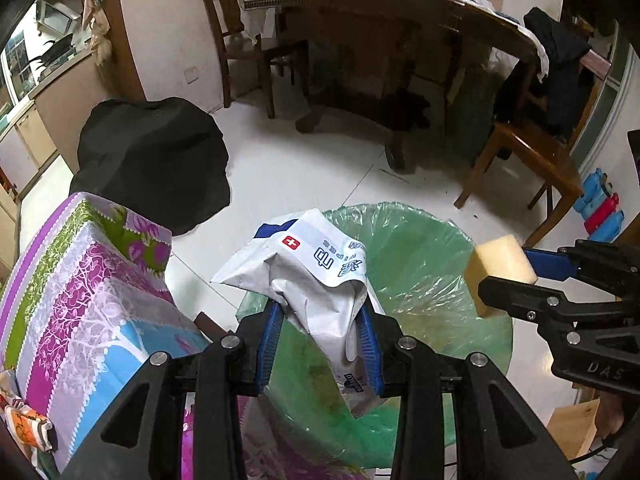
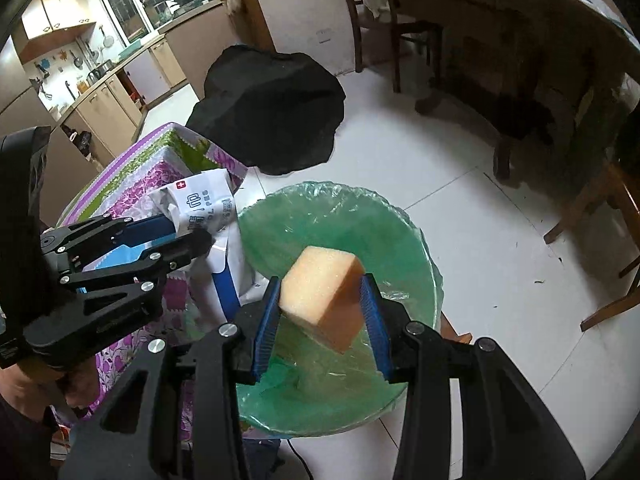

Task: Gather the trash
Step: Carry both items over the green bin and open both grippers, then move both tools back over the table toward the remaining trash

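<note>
Over the green-lined bin [image 1: 420, 264], a crumpled wipes pack [image 1: 316, 276] is clamped in the left hand-held gripper [image 1: 320, 344], and a sponge [image 2: 324, 296] is pinched in the right hand-held gripper [image 2: 322, 320], evidently so both can be dropped in.
</note>
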`<state>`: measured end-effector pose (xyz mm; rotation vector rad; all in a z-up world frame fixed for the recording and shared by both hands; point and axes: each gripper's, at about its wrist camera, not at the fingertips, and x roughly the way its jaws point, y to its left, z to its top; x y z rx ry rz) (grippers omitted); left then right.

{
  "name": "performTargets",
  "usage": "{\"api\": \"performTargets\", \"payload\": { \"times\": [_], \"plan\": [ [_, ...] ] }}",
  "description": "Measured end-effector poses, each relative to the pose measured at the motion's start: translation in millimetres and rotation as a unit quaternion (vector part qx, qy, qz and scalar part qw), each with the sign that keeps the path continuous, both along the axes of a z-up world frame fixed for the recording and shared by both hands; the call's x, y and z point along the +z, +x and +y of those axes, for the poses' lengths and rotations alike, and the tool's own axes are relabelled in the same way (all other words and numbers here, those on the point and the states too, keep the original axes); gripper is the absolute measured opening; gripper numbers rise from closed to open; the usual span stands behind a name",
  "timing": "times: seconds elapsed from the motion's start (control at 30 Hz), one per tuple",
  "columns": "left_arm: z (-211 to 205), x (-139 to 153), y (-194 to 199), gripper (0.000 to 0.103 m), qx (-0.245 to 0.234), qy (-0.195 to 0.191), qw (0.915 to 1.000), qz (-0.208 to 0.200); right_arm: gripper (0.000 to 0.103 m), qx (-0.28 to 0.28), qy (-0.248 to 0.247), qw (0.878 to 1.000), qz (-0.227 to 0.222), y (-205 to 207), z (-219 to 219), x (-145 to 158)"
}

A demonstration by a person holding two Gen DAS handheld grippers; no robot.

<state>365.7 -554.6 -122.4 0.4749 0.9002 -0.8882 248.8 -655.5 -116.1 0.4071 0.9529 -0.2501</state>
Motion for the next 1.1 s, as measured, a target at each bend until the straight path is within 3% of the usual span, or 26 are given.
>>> {"api": "performTargets", "payload": {
  "times": [0.27, 0.37, 0.47, 0.57, 0.97, 1.1],
  "plan": [
    [-0.1, -9.5, 6.4, 0.042, 0.011, 0.005, 0.9999, 0.005, 0.04, 0.002, 0.006, 1.0, -0.002, 1.3, -2.5, -5.6],
    [-1.7, -11.0, 4.7, 0.05, 0.011, 0.01, 0.9999, 0.004, 0.042, 0.002, 0.007, 1.0, -0.002, 1.8, -2.7, -7.9],
    [-1.6, -11.2, 3.9, 0.062, 0.014, 0.011, 0.9998, 0.0, 0.055, -0.004, 0.005, 1.0, -0.005, -0.2, -5.5, -8.3],
    [0.5, -10.6, 5.7, 0.068, 0.022, 0.009, 0.9997, -0.004, 0.06, -0.012, 0.004, 1.0, -0.01, -3.3, -8.6, -7.0],
    [6.6, -7.1, 1.4, 0.069, 0.03, 0.004, 0.9995, -0.002, 0.06, -0.014, -0.001, 1.0, -0.018, -8.9, -3.5, -1.3],
    [20.4, 0.7, -3.0, 0.069, 0.037, -0.008, 0.9993, -0.004, 0.068, -0.019, -0.025, 0.999, -0.043, -19.0, 4.7, 12.4]
  ]
}}
